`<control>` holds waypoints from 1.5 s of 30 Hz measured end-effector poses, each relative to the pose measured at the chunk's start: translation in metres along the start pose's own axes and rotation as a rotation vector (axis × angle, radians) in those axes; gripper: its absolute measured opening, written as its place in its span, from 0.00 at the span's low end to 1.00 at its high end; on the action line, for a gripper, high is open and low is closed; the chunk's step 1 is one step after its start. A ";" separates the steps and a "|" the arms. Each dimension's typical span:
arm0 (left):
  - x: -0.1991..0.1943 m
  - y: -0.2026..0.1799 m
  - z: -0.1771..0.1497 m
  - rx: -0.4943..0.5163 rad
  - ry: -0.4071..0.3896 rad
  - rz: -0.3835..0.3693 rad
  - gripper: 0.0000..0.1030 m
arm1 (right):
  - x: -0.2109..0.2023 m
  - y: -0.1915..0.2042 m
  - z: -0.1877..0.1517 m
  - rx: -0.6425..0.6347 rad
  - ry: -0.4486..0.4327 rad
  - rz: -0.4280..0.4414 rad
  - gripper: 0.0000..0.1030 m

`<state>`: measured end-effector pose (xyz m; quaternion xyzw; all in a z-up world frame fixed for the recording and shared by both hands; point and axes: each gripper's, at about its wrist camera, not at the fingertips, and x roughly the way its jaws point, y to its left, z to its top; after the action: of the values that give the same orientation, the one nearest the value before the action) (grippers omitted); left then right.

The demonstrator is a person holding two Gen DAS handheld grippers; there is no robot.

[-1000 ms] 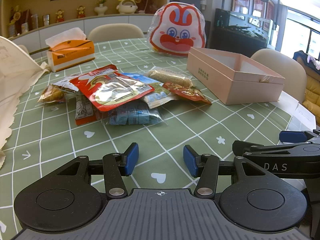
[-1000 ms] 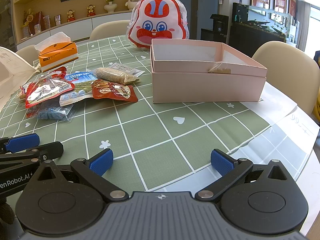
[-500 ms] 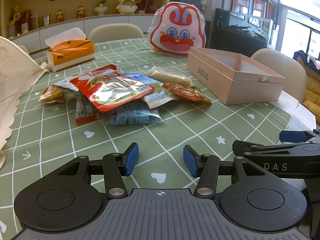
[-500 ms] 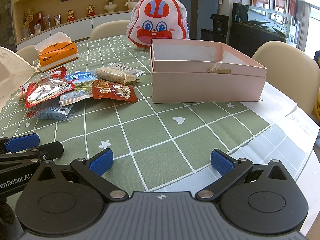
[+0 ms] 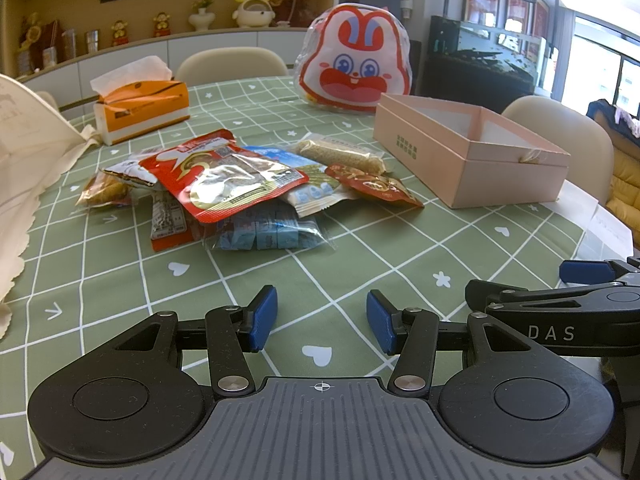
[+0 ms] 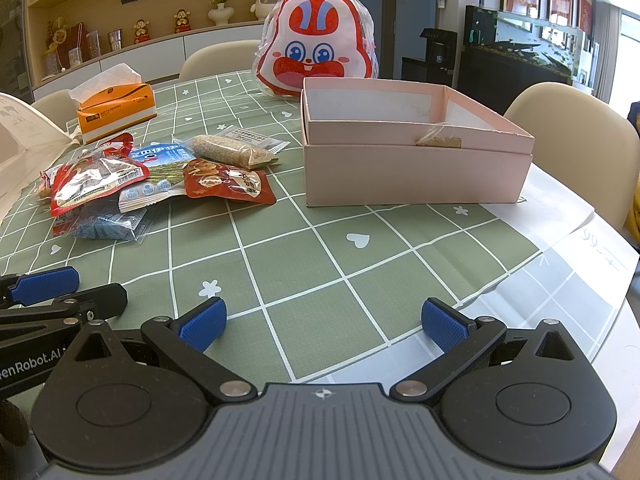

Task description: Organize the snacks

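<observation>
A pile of snack packets lies on the green checked tablecloth: a big red packet (image 5: pixel 224 174) on top, a blue-wrapped pack (image 5: pixel 264 234) under it, a grain bar (image 5: pixel 340 156) and a small red packet (image 5: pixel 374 186) to its right. The pile also shows in the right wrist view (image 6: pixel 96 178). An open pink box (image 6: pixel 412 148) stands right of the pile, also seen in the left wrist view (image 5: pixel 468 148), with one small packet (image 6: pixel 438 140) inside. My left gripper (image 5: pixel 322 320) is open and empty, near the table's front. My right gripper (image 6: pixel 322 324) is wide open and empty, in front of the box.
A rabbit-face bag (image 6: pixel 318 48) stands behind the box. An orange tissue box (image 5: pixel 140 110) sits at the back left. A cream cloth bag (image 5: pixel 24 160) lies at the left edge. Chairs ring the table. White paper (image 6: pixel 568 216) lies at the right edge.
</observation>
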<state>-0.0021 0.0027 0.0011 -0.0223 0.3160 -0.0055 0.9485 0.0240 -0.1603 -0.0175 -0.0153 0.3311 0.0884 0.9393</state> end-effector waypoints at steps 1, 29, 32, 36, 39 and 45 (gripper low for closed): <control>0.000 0.000 0.000 0.000 0.000 0.000 0.54 | 0.000 0.000 0.000 0.001 0.000 0.000 1.00; -0.002 0.023 0.013 0.006 0.081 -0.056 0.34 | 0.008 -0.007 0.013 -0.074 0.107 0.083 1.00; -0.003 0.044 0.021 -0.058 0.101 -0.092 0.33 | 0.006 -0.006 0.012 -0.088 0.101 0.088 1.00; -0.008 0.078 0.045 -0.204 0.057 -0.004 0.31 | 0.012 0.001 0.023 -0.116 0.124 0.142 0.95; -0.017 0.104 0.066 -0.233 -0.055 -0.035 0.31 | 0.008 0.016 0.032 -0.094 0.079 0.222 0.94; -0.016 0.143 0.094 -0.302 -0.179 -0.066 0.31 | 0.008 0.065 0.064 -0.112 -0.007 0.347 0.94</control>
<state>0.0407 0.1496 0.0793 -0.1752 0.2268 0.0131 0.9580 0.0587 -0.0899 0.0296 -0.0097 0.3199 0.2672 0.9089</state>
